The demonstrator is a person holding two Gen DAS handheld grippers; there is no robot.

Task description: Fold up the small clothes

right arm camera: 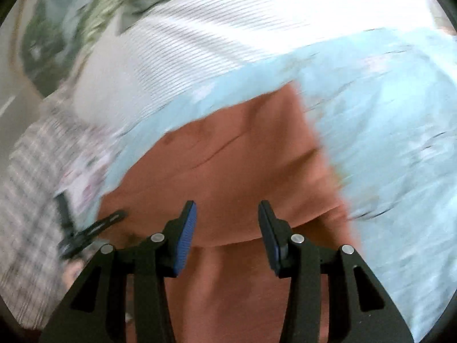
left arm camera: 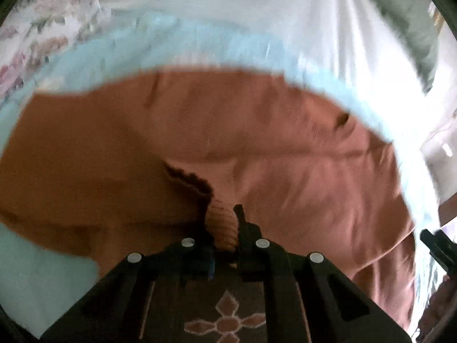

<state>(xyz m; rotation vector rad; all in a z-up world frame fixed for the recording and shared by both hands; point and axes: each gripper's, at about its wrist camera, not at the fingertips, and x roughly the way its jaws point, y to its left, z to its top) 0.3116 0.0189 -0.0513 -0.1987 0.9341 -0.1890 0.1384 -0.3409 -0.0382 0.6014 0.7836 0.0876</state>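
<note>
A rust-orange small garment (left arm camera: 228, 131) lies spread on a light blue cloth (left arm camera: 200, 45). My left gripper (left arm camera: 225, 225) is shut on the garment's ribbed edge (left arm camera: 222, 223), which bunches up between the fingers. In the right wrist view the same orange garment (right arm camera: 228, 157) lies under my right gripper (right arm camera: 227, 220), which is open with its blue pads (right arm camera: 185, 237) apart and empty, just above a folded edge of the cloth. The right gripper's tip also shows at the right edge of the left wrist view (left arm camera: 437, 248). Both views are blurred by motion.
A white ribbed cloth (right arm camera: 228, 28) lies beyond the light blue one (right arm camera: 385, 128). A floral fabric (left arm camera: 42, 37) is at the far left, a plaid fabric (right arm camera: 31, 185) at the left of the right view. The left gripper (right arm camera: 82, 228) shows there too.
</note>
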